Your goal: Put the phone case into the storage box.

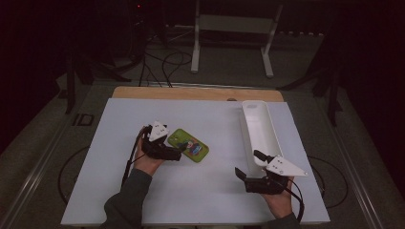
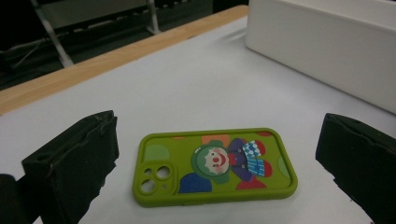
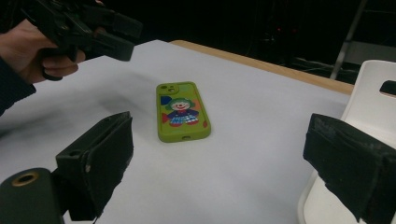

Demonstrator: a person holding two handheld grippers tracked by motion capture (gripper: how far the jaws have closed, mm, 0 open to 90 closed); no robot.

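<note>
The green phone case (image 2: 217,166) lies flat on the worktop (image 1: 205,191), ungrasped, between the spread jaws of the left gripper (image 1: 173,153). The right gripper (image 1: 248,164), also spread, waits by the white tray (image 1: 260,125); picking up seems still ahead.

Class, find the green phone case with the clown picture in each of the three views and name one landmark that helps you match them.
High view: green phone case lies left of centre, beside the left gripper.
Left gripper view: low centre, between the open jaws.
Right gripper view: centre, beyond the jaws.
Shared landmark: the white tray.
</note>
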